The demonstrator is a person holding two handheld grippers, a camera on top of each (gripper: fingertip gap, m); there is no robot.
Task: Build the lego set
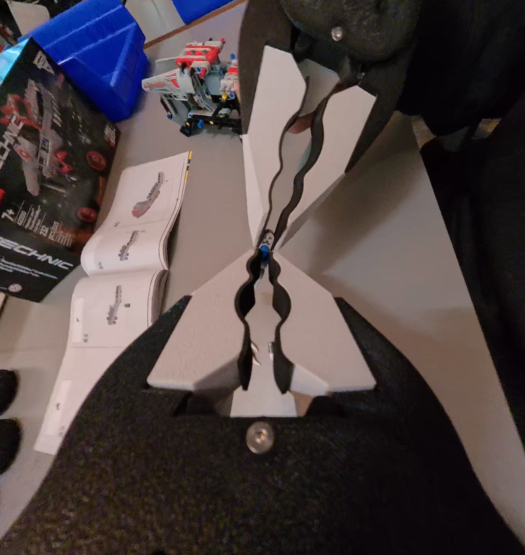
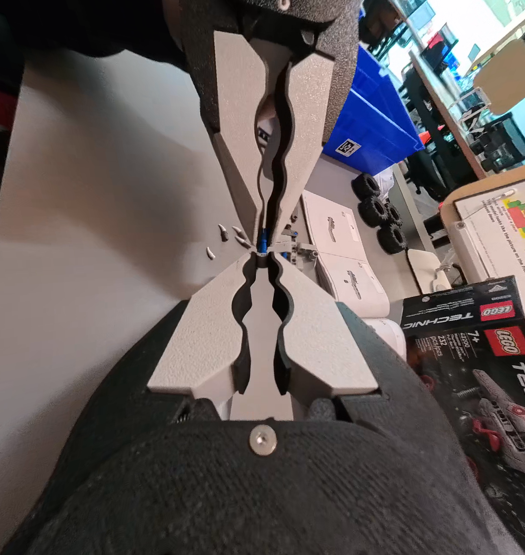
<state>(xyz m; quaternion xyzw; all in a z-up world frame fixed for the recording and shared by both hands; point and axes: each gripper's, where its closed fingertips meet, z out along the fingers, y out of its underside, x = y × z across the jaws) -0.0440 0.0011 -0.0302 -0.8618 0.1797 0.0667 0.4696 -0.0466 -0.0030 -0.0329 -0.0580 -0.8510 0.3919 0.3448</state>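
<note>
Left wrist cam only: half-built grey/red lego model [image 1: 199, 87] standing far back on the table [image 1: 213, 192], w/ a blue bin [image 1: 96, 60] to its left. Right wrist cam only: pile of black tires [image 2: 378, 210] past the booklet, small white tooth-like bits [image 2: 234, 237] scattered on the desk, a few loose grey beams [image 2: 300, 249] just behind the tips, plus office clutter in the bg. Both cams catch the open instruction booklet [image 1: 135, 228] and the black set box [image 1: 36, 168].

Hard to make out: the actual join. Tips meet nose to nose, so the held parts show only as slivers. Box cut off at the frame edge in both views. Model partly hidden behind the other gripper's finger. Booklet pics too small to read as steps.

Fingers: left gripper [image 1: 262, 256] narrow, nipped on a blue pin [image 1: 265, 250] right at the tips. Right gripper [image 2: 262, 260] also narrow, pinching a small grey/dark piece [image 2: 262, 259] at its tips – can't tell exactly what kind. Pin and piece pressed end to end, mid-air above the table, near-centre in both views. Wavy black pads [image 1: 277, 312] apart further back, closing only at the tips.
</note>
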